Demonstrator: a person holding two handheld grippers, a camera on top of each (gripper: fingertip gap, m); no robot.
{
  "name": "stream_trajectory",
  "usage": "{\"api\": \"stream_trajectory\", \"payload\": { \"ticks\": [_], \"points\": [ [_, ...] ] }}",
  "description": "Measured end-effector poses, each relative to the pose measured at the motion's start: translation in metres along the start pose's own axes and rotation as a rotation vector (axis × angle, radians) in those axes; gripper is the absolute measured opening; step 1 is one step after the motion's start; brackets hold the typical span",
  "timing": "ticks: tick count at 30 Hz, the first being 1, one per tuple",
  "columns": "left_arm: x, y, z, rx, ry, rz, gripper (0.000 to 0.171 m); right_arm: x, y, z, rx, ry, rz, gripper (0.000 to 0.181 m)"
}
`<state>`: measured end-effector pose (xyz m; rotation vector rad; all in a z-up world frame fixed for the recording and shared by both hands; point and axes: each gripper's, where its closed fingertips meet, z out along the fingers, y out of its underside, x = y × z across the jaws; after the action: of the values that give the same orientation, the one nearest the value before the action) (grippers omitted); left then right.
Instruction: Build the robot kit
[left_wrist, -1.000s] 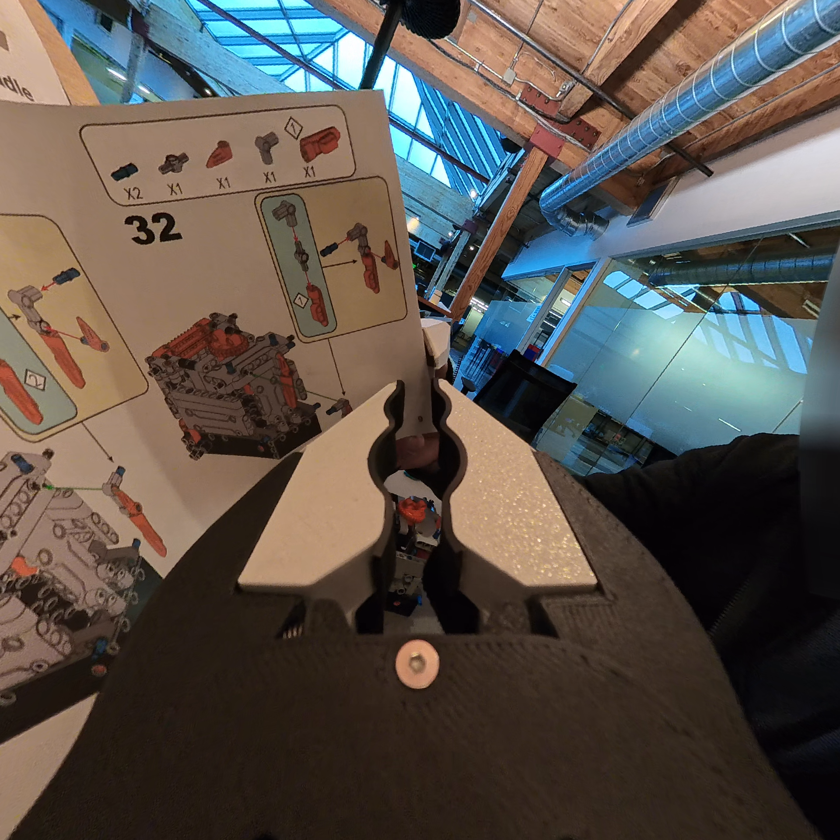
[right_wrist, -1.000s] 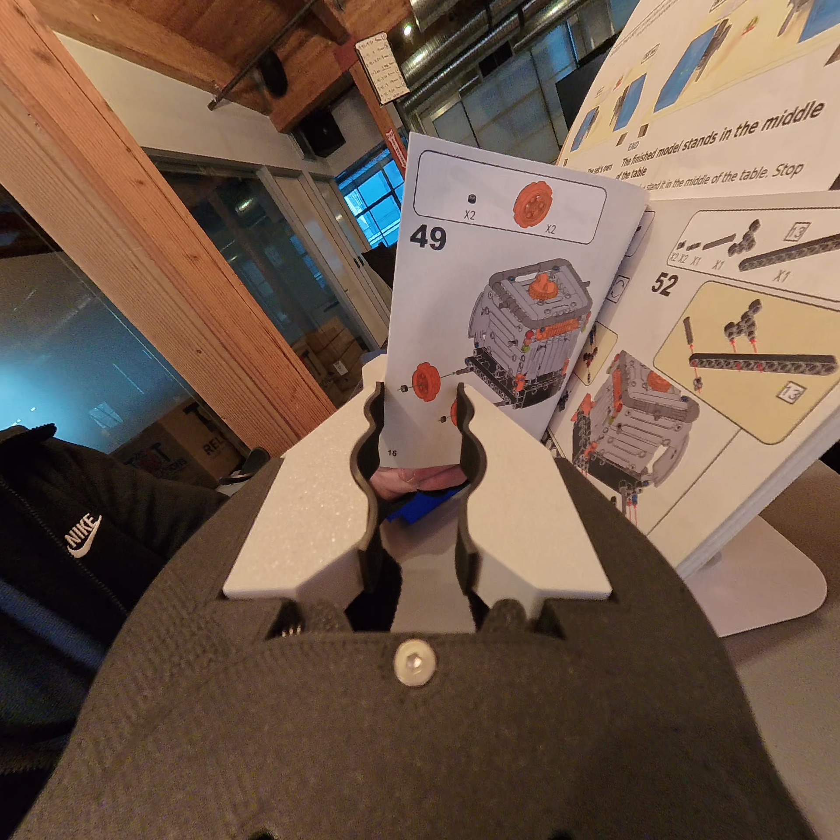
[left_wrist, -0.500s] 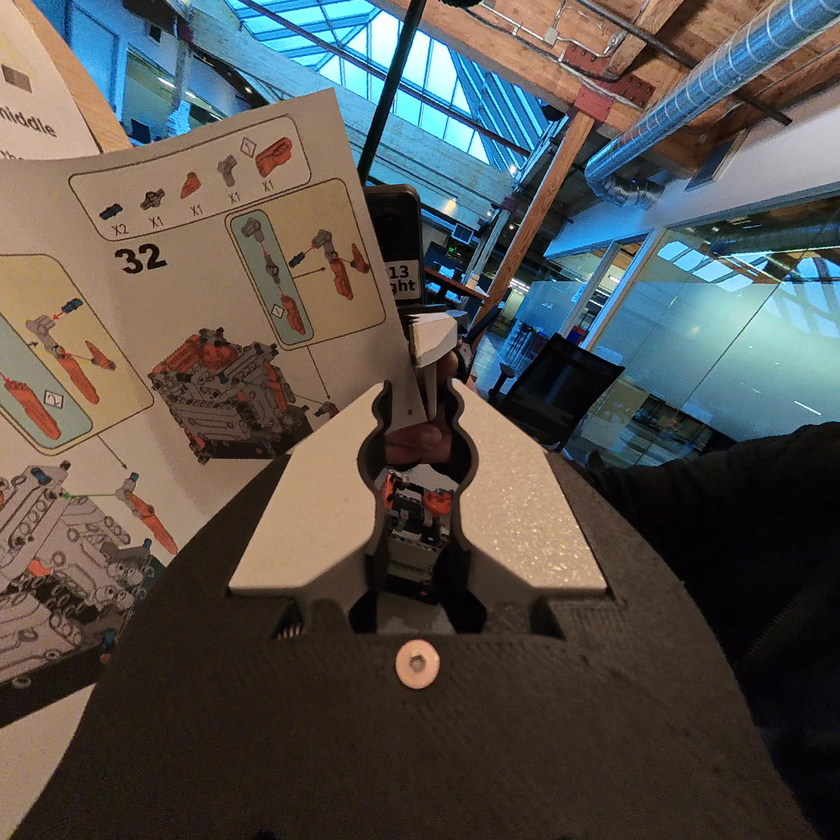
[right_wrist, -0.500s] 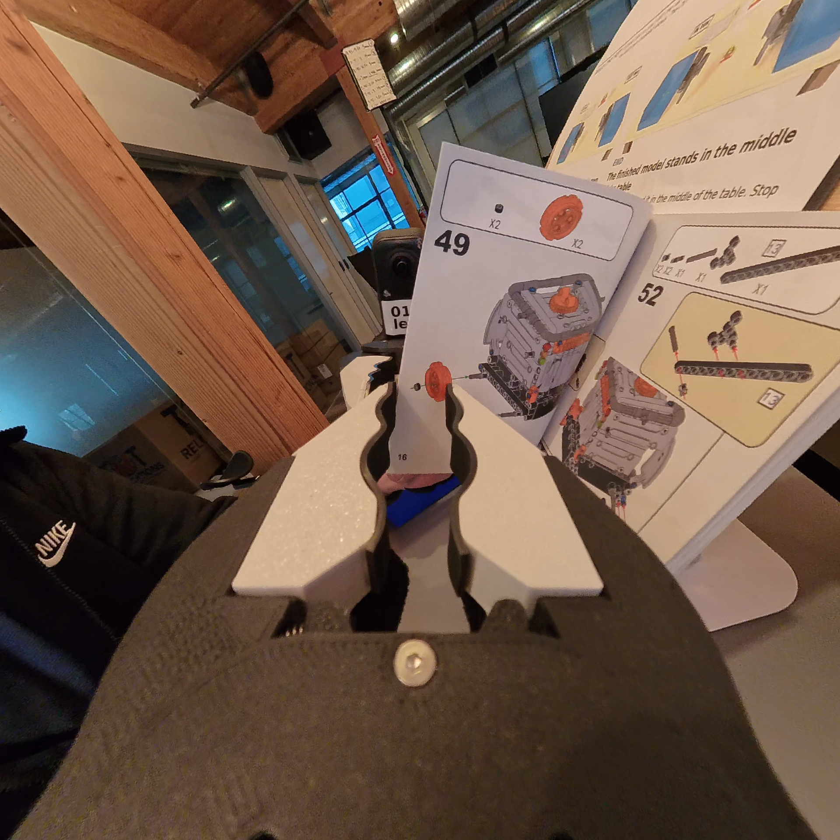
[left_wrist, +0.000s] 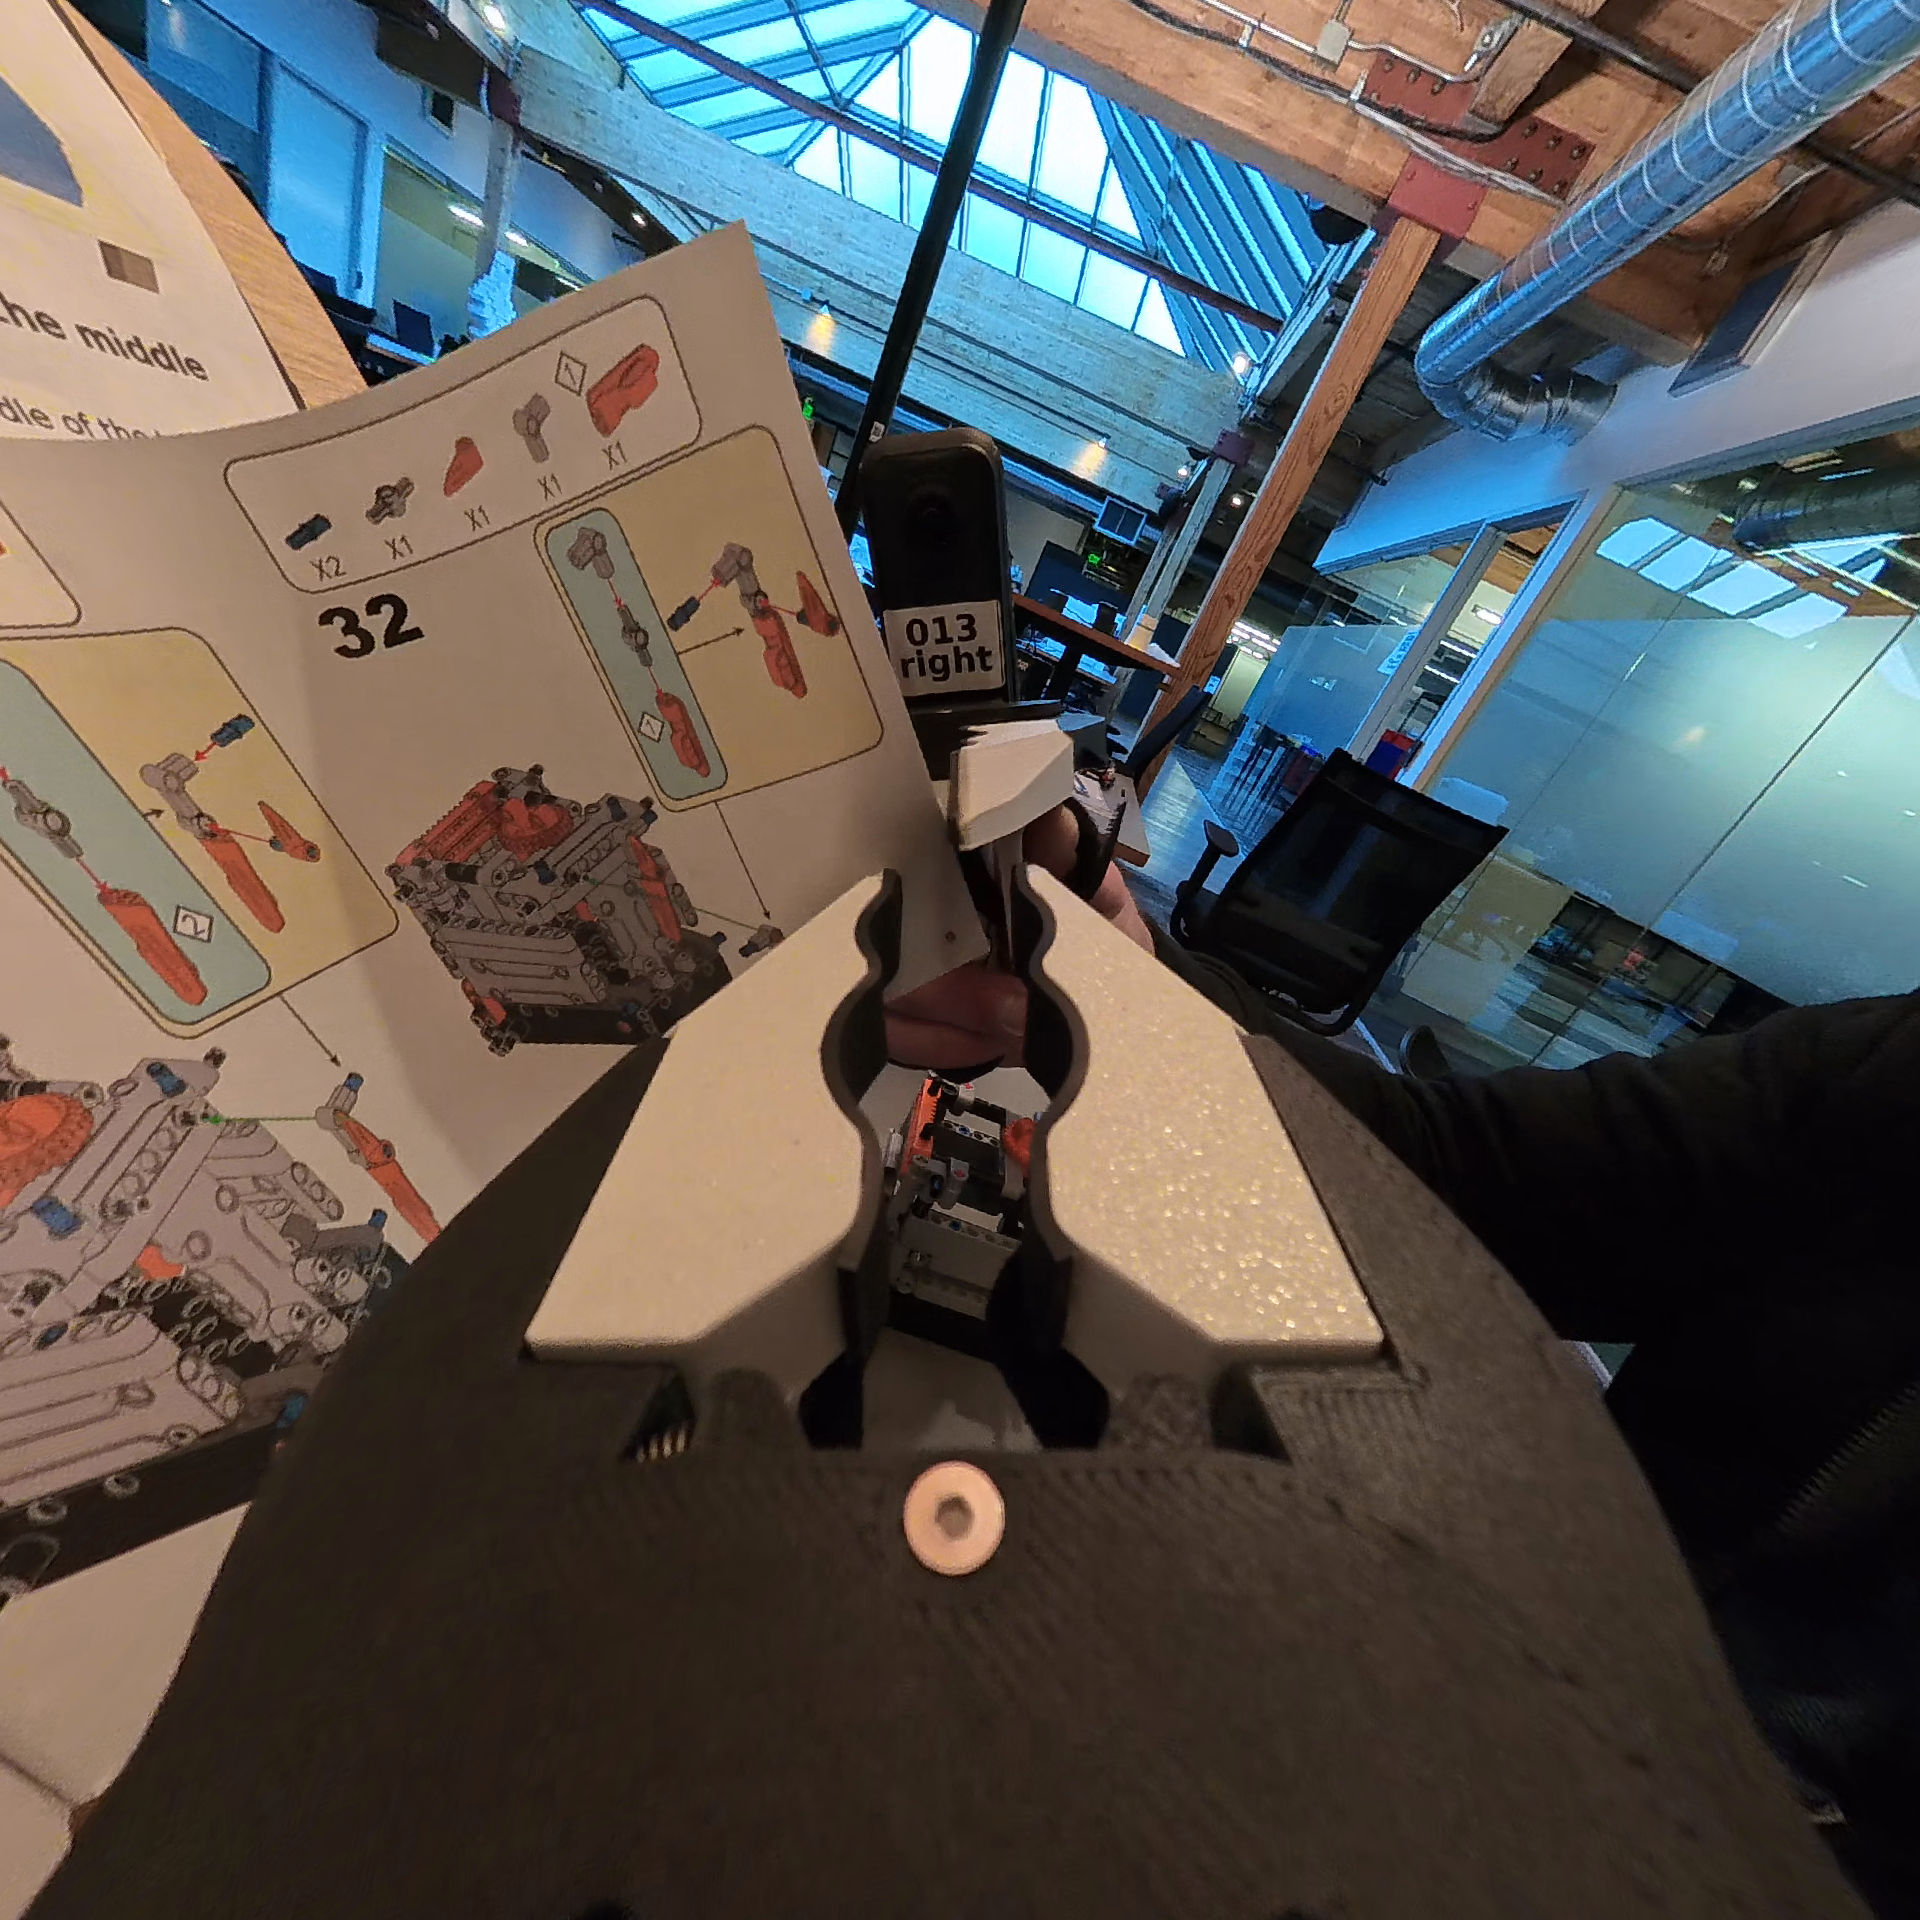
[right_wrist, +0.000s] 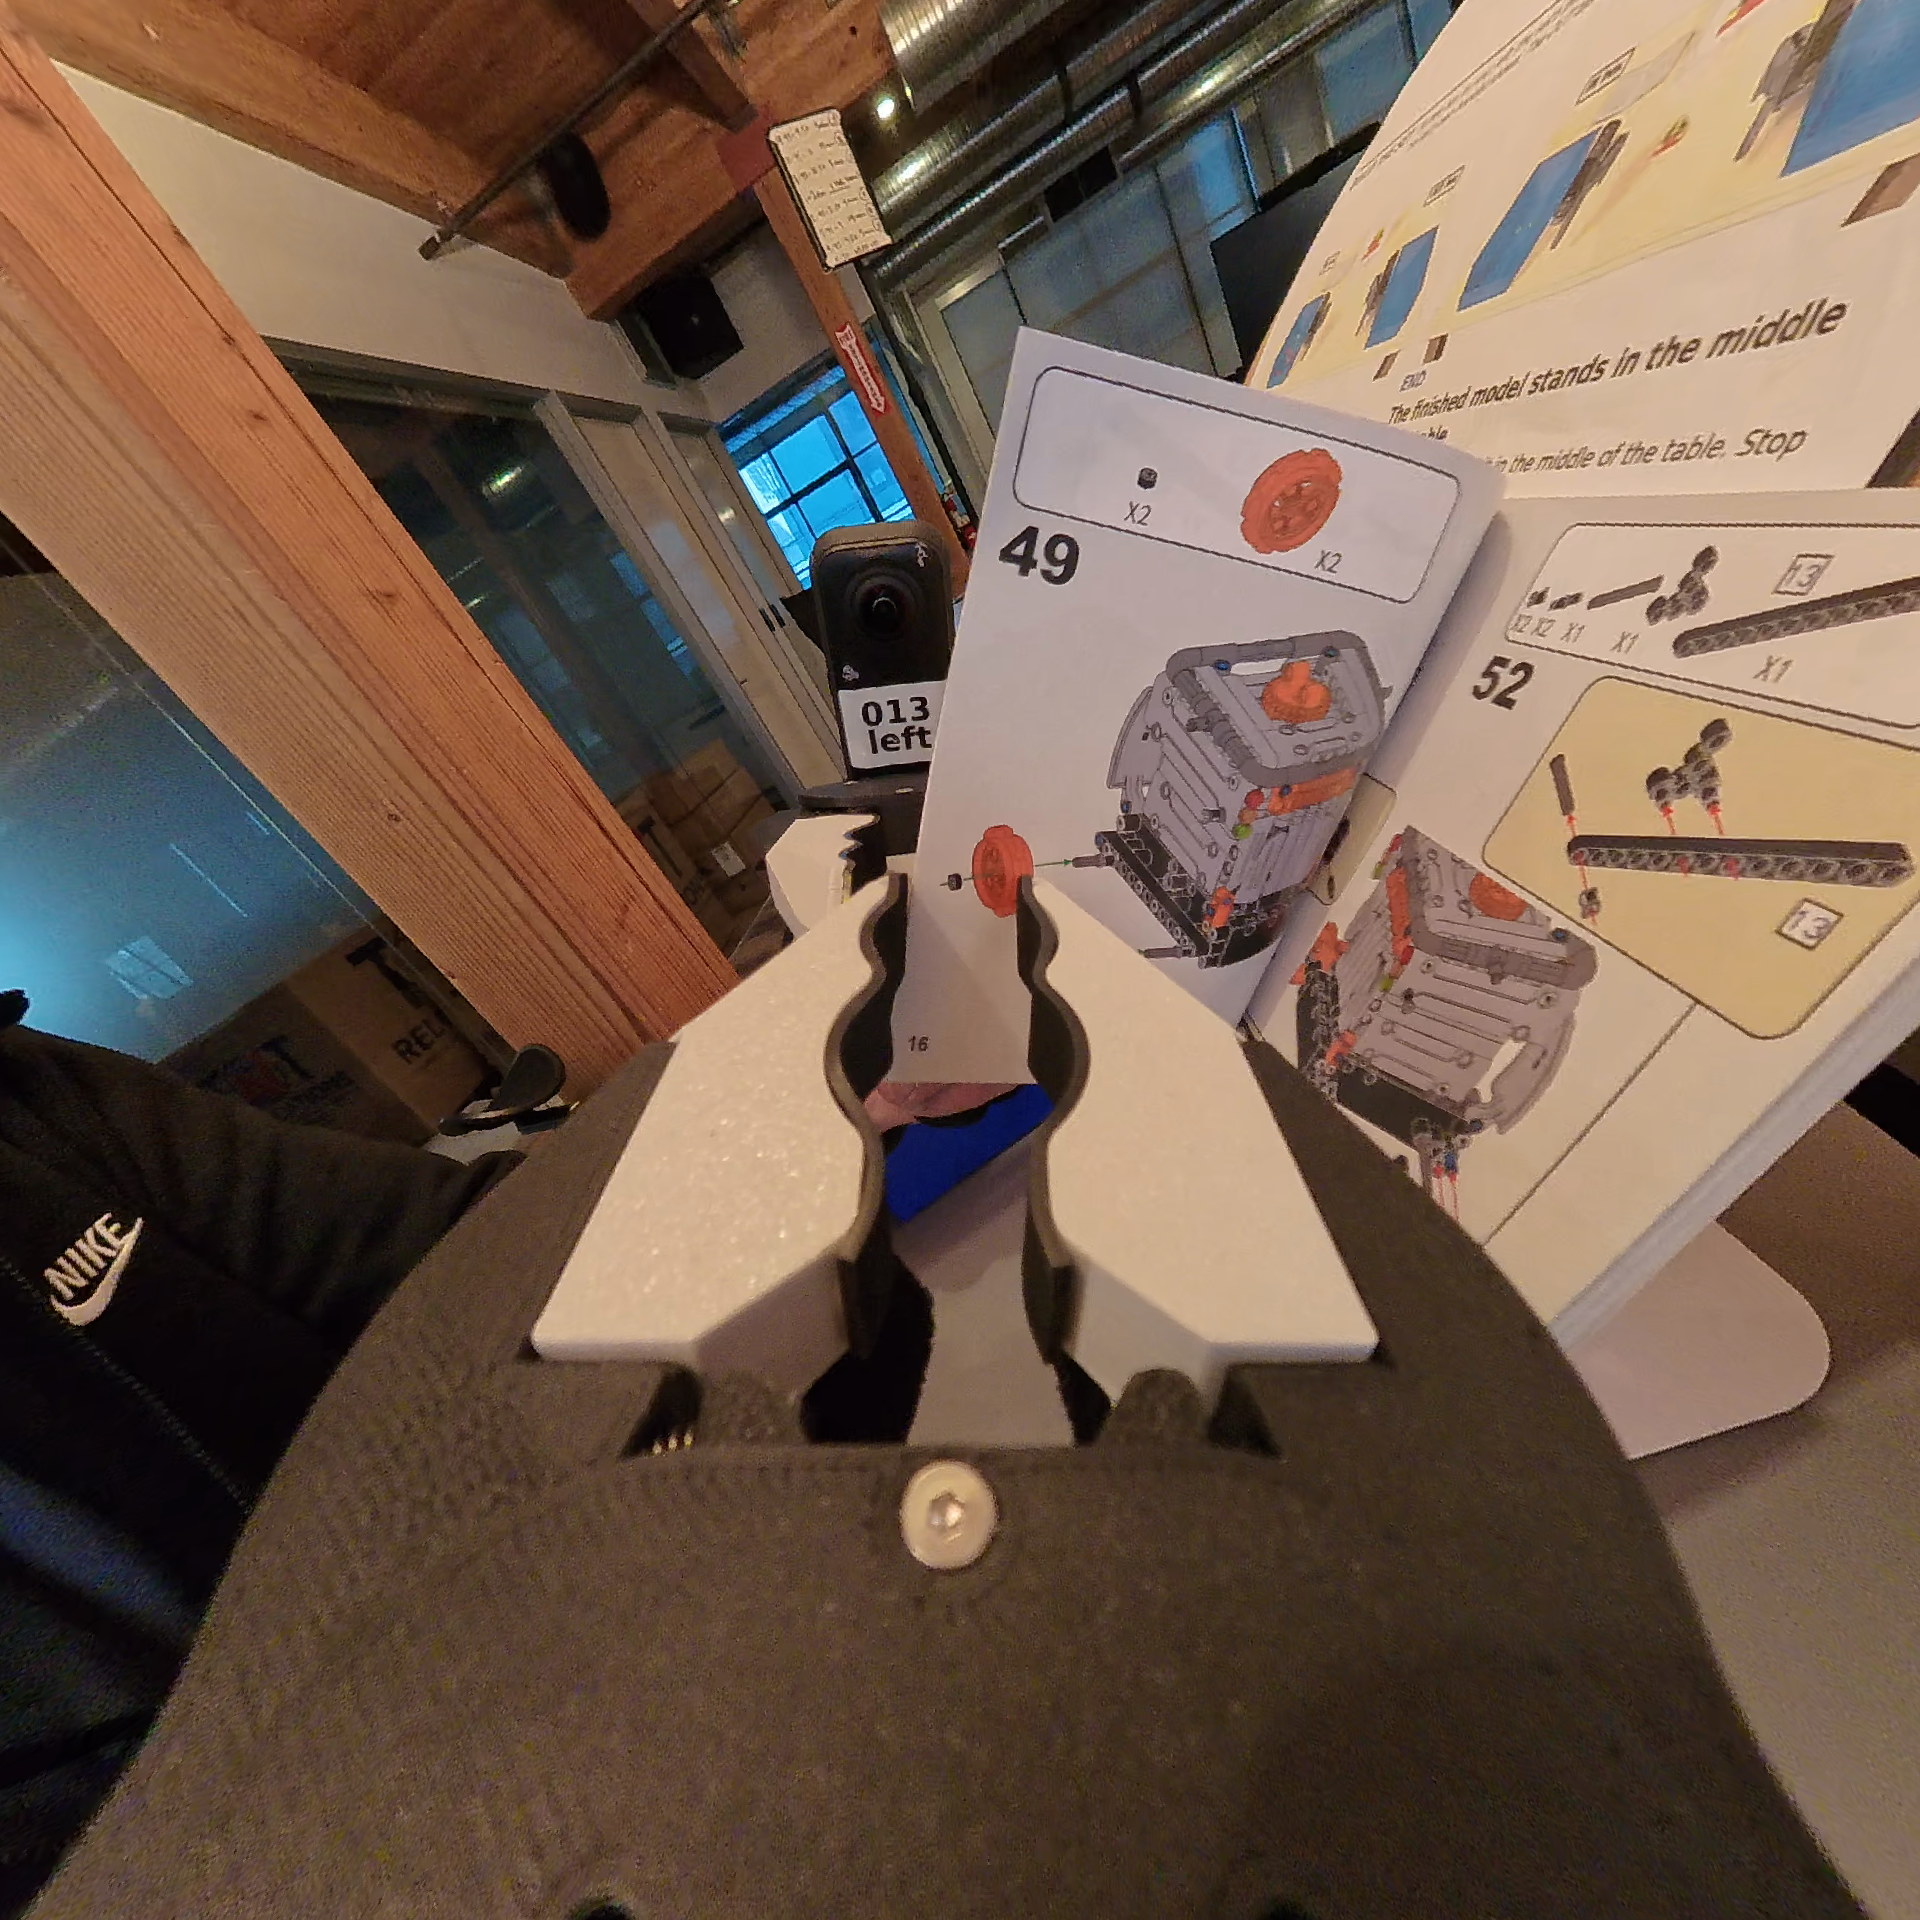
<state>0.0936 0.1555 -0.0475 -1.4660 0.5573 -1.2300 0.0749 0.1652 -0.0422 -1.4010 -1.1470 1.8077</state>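
Observation:
An open instruction booklet (left_wrist: 436, 790) shows drawings of a grey and orange brick model. One lifted leaf (right_wrist: 1174, 665) stands between my two grippers, which face each other. My left gripper (left_wrist: 958, 904) has its jaws a narrow gap apart with the leaf's lower corner in the gap. My right gripper (right_wrist: 964, 904) is the same, with that leaf's numbered corner in its gap. The right gripper's finger (left_wrist: 1013, 790) and camera show beside the leaf's edge. The left gripper's finger (right_wrist: 821, 873) shows on the other side. A real brick model (left_wrist: 956, 1174) shows low between my left fingers.
The booklet leans on a white stand (right_wrist: 1704, 1340) on a grey table (right_wrist: 1818, 1610), with a printed poster board (right_wrist: 1662, 260) behind. A blue object (right_wrist: 956, 1153) lies below the leaf. A person's fingertip (left_wrist: 951, 1018), black sleeve (left_wrist: 1610, 1164) and black jacket (right_wrist: 156, 1247) are close. A wooden post (right_wrist: 312, 623) stands left. The tips of both grippers are at nearly the same place.
Both views have shifted so the opposite gripper's camera is now in sight. The left jaws have widened a little and the right jaws have narrowed a little around the leaf's corner.

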Motion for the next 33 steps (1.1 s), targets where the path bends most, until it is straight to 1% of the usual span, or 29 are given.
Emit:
{"api": "stream_trajectory", "payload": {
  "ticks": [8, 17, 25, 30, 33],
  "points": [
    [0.000, -0.001, -0.002, -0.011, -0.022, 0.015, 0.021, -0.001, -0.001, 0.001, 0.005, 0.030, -0.025, 0.011],
    [-0.002, 0.001, -0.001, -0.045, -0.087, 0.062, 0.024, 0.001, -0.002, 0.000, 0.014, 0.063, -0.036, 0.005],
    [-0.005, 0.008, -0.002, -0.136, -0.188, 0.145, 0.031, 0.002, -0.004, 0.001, 0.030, 0.061, -0.025, 0.002],
    [-0.007, 0.010, -0.002, -0.170, -0.233, 0.180, 0.033, 0.002, -0.004, 0.002, 0.032, 0.058, -0.025, 0.001],
    [-0.014, 0.014, -0.002, -0.204, -0.294, 0.206, 0.036, 0.001, -0.003, 0.003, 0.024, 0.065, -0.035, 0.001]
  ]
}}
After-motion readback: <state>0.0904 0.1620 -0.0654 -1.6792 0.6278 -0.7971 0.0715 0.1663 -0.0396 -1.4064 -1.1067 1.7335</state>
